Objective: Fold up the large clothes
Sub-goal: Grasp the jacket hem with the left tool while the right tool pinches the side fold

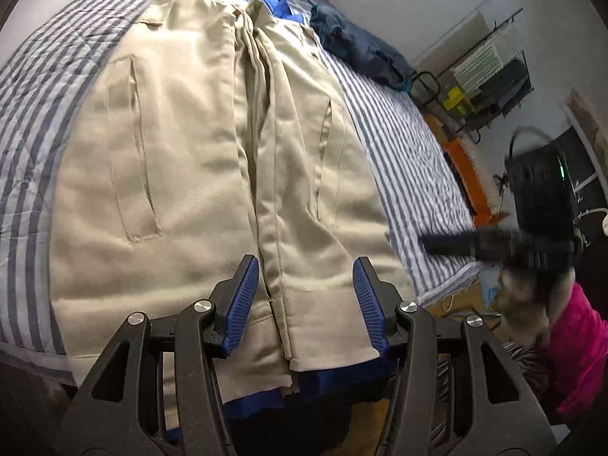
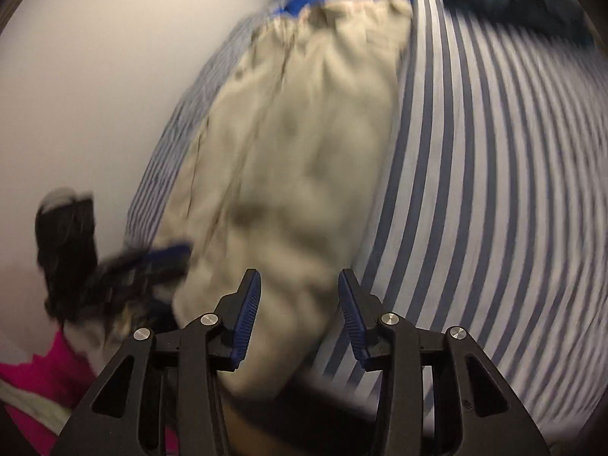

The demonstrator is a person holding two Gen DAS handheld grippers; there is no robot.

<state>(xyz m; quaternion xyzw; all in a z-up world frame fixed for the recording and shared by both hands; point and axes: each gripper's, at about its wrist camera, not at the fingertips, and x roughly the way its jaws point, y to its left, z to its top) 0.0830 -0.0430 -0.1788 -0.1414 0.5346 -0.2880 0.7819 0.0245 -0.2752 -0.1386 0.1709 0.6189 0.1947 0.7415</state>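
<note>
Beige, blue-lined fabric coat (image 1: 182, 174), spread lining-up on blue-and-white striped bedspread (image 1: 410, 159); left gripper (image 1: 306, 300) released, jaws straddling coat's hem; right gripper (image 2: 300, 311) released, empty, above coat's edge.

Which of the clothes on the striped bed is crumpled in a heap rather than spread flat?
The dark teal garment at the far end; the beige jacket lies spread out.

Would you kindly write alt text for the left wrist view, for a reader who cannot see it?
A beige fabric jacket with blue lining lies spread on a blue-and-white striped bedcover. The left tongs, blue-padded, hover open above its near hem. A crumpled dark blue garment lies farther back on the bed.
</note>
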